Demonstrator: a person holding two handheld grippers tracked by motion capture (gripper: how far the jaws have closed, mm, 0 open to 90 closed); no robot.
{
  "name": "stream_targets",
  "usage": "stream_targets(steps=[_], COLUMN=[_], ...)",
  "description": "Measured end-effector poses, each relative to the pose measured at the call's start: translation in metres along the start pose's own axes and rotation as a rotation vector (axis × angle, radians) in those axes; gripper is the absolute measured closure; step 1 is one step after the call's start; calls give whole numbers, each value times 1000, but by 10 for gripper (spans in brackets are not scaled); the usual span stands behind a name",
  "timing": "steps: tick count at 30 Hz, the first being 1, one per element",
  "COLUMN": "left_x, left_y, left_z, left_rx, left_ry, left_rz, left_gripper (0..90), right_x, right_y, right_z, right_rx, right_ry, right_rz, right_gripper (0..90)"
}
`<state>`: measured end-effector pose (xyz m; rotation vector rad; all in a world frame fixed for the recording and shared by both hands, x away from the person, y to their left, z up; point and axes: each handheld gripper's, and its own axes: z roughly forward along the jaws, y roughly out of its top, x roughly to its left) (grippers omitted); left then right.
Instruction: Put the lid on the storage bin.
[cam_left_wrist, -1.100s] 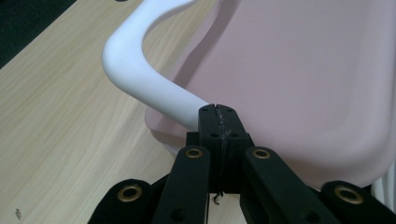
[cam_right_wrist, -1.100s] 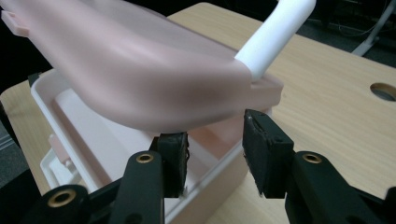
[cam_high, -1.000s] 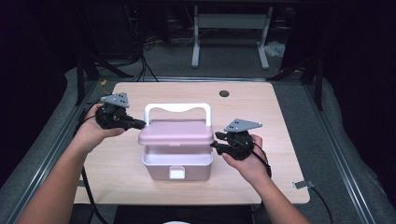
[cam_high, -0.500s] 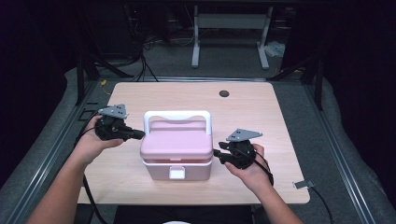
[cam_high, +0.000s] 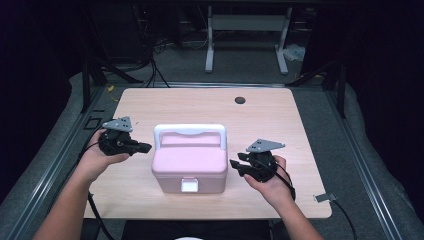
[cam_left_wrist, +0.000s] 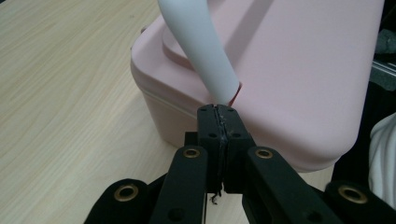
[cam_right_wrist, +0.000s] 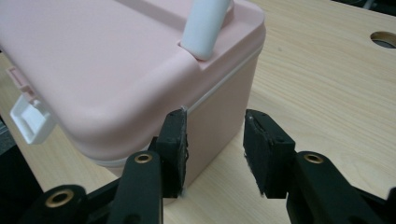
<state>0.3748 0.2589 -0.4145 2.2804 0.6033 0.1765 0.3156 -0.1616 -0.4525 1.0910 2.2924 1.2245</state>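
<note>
Two claws flank pink box (cam_high: 189, 165): left claw (cam_high: 145, 147) closed, empty; right claw (cam_high: 235, 166) open.

item: bench (cam_high: 150, 102), pale wood-grain top, rounded corners, one round dark grommet hole (cam_high: 240, 100) near its far edge. we note grey padded flooring (cam_high: 320, 65) around it, with metal rails (cam_high: 360, 150) along both sides. beyond it we see a white-legged frame (cam_high: 245, 30), black cables (cam_high: 150, 65) on the floor, and dark, unlit surroundings.
</note>
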Motion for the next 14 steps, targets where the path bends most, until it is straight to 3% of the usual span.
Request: stream_targets(steps=[4, 14], left_x=[2, 7], left_y=[-6, -22], left_z=[0, 3], left_rx=[2, 13], left_ry=[7, 26], left_rz=[-21, -63], left_gripper=[871, 819], right_x=[-6, -22], right_y=[0, -4], right_z=[2, 7], right_rx=[6, 27], right_ry=[-37, -53], right_rz=[2, 48], right_gripper=[586, 577])
